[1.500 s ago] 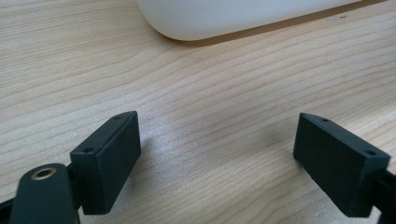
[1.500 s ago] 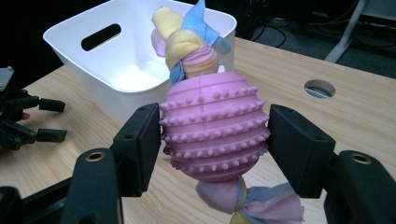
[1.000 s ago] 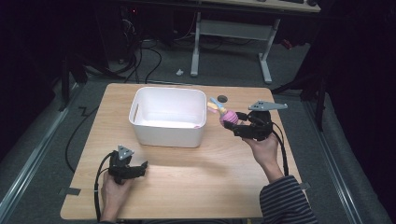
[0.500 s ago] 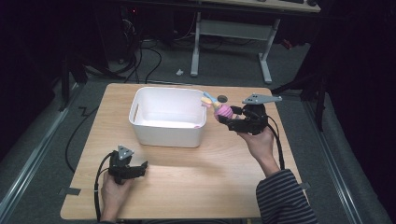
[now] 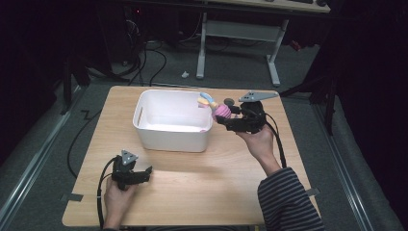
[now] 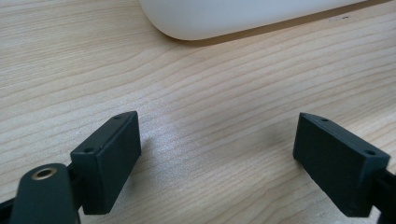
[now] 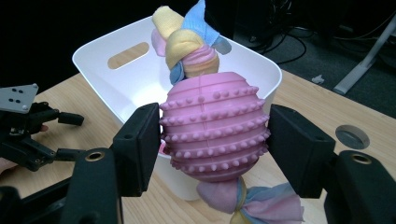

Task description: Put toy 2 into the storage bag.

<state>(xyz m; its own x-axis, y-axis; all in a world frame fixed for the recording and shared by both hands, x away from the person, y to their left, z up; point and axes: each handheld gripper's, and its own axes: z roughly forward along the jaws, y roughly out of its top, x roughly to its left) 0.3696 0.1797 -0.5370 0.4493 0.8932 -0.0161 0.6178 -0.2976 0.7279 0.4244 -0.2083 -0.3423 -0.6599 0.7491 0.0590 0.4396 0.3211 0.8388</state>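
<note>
Pink studded rubber ball toy (image 5: pixel 222 112) hangs at the right rim of the white bin (image 5: pixel 159 137); we judge the drop is left. Our left gripper (image 6: pixel 219 154) rests jaws apart on the worktop (image 6: pixel 210 93). Our right gripper (image 7: pixel 212 149) is clamped on the toy (image 7: pixel 215 128), which has pastel rope knots at both ends.

No readable text, label, brand, number or sign anywhere in these views.
</note>
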